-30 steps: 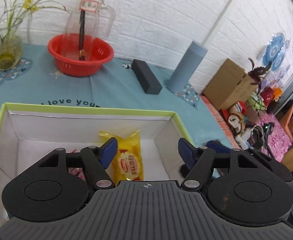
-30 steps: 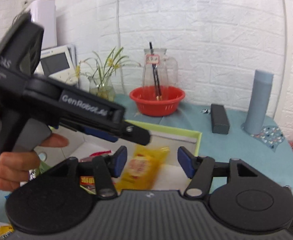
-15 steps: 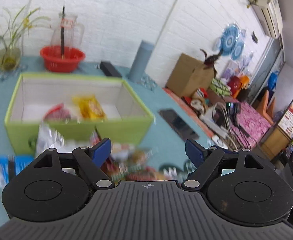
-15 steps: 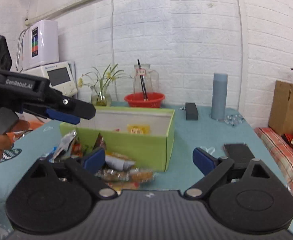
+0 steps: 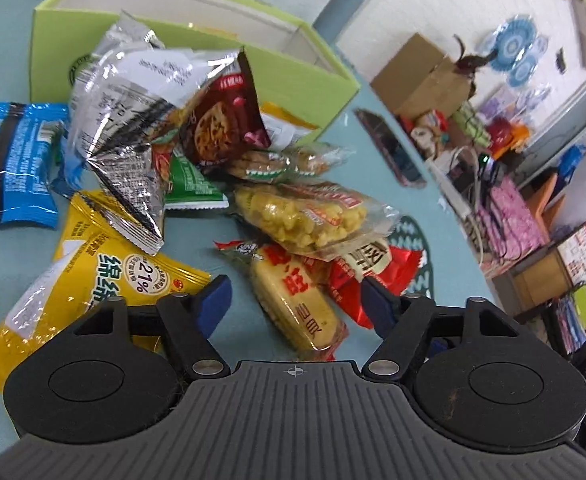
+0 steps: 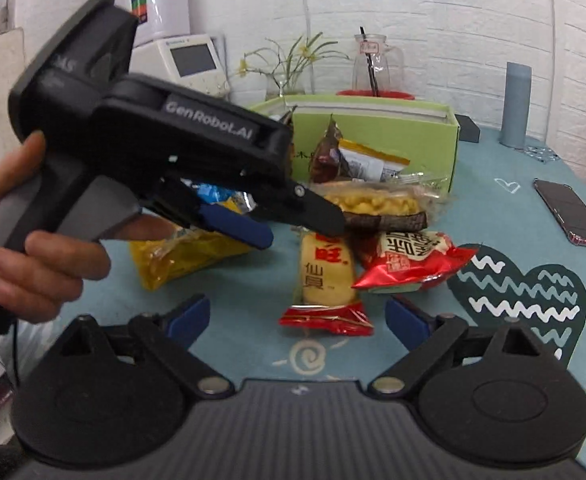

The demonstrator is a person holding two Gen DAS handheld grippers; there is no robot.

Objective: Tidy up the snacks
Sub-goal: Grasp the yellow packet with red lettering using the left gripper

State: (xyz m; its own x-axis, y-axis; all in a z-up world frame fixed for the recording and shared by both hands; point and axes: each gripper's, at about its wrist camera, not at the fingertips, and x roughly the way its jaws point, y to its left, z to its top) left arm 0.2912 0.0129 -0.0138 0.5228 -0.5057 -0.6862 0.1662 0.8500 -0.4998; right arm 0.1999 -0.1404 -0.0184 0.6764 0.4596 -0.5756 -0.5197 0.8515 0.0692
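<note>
A pile of snack packets lies on the teal cloth in front of the green box [image 5: 173,60]. My left gripper [image 5: 295,300] points down at the pile, and its jaws are closing around a yellow rice cracker packet with red ends [image 5: 297,312]. The pads stand clear of it on both sides. In the right wrist view, a hand [image 6: 33,260] holds the left gripper [image 6: 293,226] over the same packet [image 6: 325,272]. My right gripper [image 6: 297,316] stands wide open low over the cloth, the packet's red end between its fingertips, untouched. A red packet [image 6: 409,256] and a corn puff packet [image 6: 373,204] lie alongside.
A yellow packet [image 5: 105,280], a blue packet [image 5: 13,160] and a silver bag [image 5: 125,112] lie to the left. A phone [image 6: 569,208] rests on the cloth at the right. Behind the green box [image 6: 413,136] stand a grey cylinder [image 6: 515,104] and a glass jug [image 6: 377,64].
Both grippers have drawn back from above the box and come down to the snack pile in front of it. The right jaws have spread wide; the left jaws have narrowed again.
</note>
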